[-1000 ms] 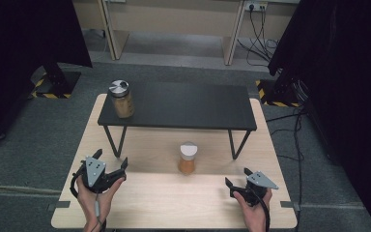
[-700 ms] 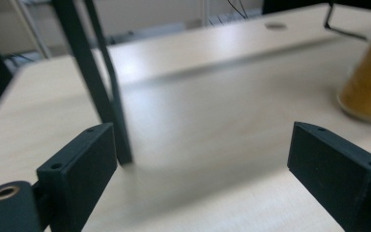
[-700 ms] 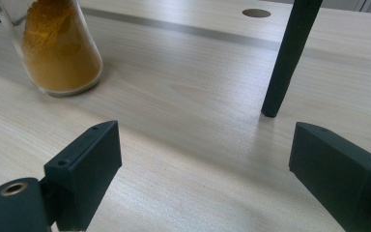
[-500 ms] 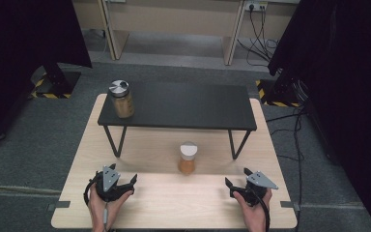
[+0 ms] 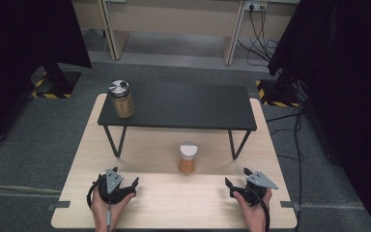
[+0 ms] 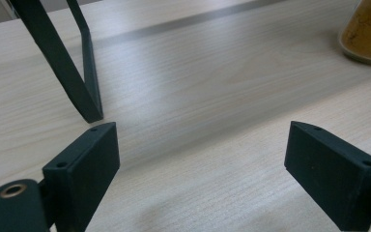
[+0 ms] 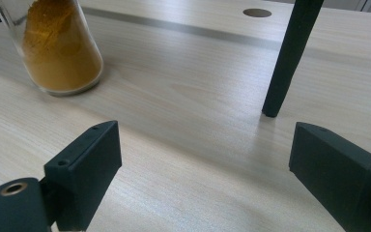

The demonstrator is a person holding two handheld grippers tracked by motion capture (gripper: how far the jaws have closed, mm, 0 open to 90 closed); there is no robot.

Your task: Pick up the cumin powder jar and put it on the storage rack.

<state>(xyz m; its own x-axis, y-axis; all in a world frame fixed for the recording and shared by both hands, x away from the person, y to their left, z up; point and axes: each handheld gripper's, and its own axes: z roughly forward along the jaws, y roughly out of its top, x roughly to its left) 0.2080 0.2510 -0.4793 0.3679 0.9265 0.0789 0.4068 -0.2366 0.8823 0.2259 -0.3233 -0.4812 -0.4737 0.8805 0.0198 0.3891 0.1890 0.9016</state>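
Lowered toward the pale wooden table [image 5: 174, 203] since the earlier frame, the left gripper [image 5: 117, 185] has just been closing slightly, jaws still apart and empty. Right gripper [image 5: 239, 186] gapes empty. Between them, mid-table, a white-capped glass jar of orange powder [image 5: 188, 158] stands upright, cap up.

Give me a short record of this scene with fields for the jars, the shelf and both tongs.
small jar: white cap, orange powder, on table in front of shelf
big jar: silver lid, on shelf's left end
shelf: black, on legs
left tongs: open, nothing between, jaws just closing a little
right tongs: open, nothing between
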